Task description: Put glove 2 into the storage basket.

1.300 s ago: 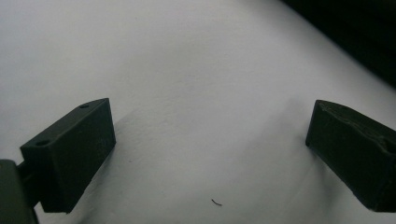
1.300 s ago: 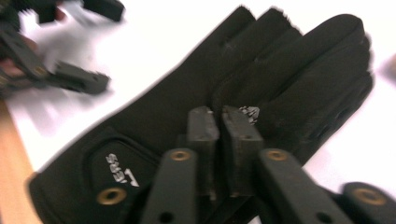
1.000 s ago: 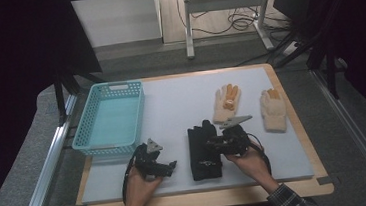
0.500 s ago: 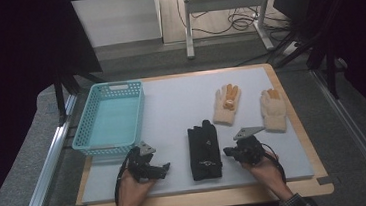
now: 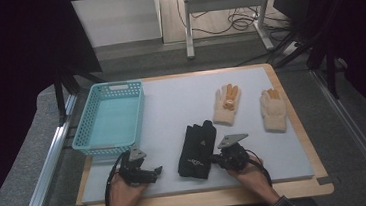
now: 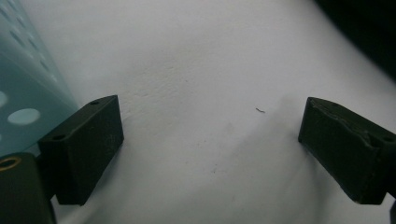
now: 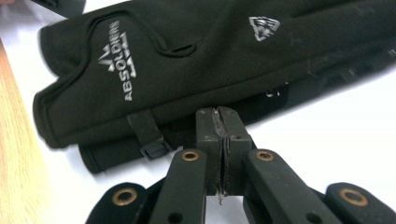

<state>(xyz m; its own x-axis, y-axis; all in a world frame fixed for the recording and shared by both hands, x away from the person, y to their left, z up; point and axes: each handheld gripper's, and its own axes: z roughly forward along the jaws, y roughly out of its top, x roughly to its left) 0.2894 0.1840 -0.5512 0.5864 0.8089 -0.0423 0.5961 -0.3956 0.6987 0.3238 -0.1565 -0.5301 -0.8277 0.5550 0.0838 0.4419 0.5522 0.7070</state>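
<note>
The pair of black gloves (image 5: 197,149) lies stacked on the worktop (image 5: 171,109) between the two hands, its long axis running from the cuffs at the person's edge away toward the far side, fingers pointing away. The right gripper (image 5: 217,158) is much the nearer: it sits just beside the gloves' right edge, close to the cuff end, pointing across at them. In the right gripper view its jaws are pressed flat together with nothing between them, their tips just short of the lower glove's edge, and whether they touch the fabric cannot be told; the gloves (image 7: 196,65) lie directly ahead of the tips, side-on, with the cuff and its small buckle strap to the left of the jaws. The left gripper (image 5: 158,171) rests well apart from the gloves on their other side, pointing toward them, its jaws wide apart and having just been closing a little, with only bare worktop (image 6: 196,93) between them and the wall of the blue basket (image 6: 23,93) beside one jaw. As things lie, any grasp of the gloves would likely fall to the right gripper, which would first have to open and then push forward over the edge facing it.
</note>
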